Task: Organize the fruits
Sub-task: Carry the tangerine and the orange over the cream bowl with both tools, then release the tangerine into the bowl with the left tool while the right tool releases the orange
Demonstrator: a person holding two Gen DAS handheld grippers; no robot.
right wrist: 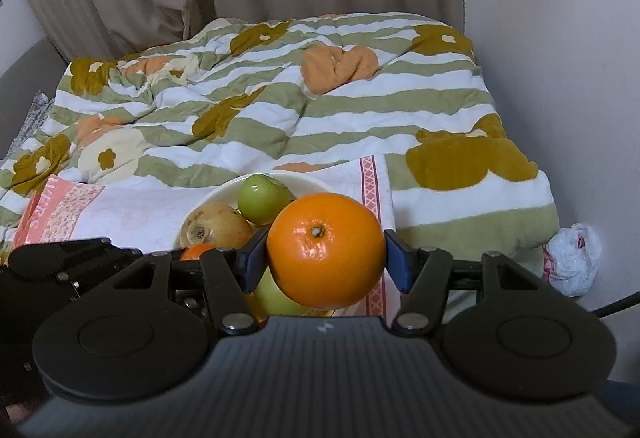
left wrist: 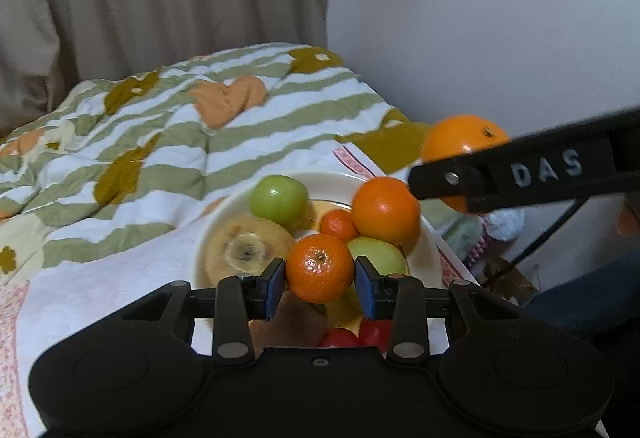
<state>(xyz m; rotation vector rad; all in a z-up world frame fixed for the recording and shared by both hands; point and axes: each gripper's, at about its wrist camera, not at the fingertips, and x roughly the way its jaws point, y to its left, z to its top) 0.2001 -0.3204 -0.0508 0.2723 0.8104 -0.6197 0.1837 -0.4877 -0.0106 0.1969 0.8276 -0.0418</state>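
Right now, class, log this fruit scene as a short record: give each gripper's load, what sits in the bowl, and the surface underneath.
left gripper: shut on a mandarin, held above the bowl
right gripper: shut on a large orange, stem end facing the camera
bowl: white, holds a green apple, a brownish round fruit, an orange, a tiny orange fruit, a second green apple
surface: pink-and-white cloth over a striped floral quilt
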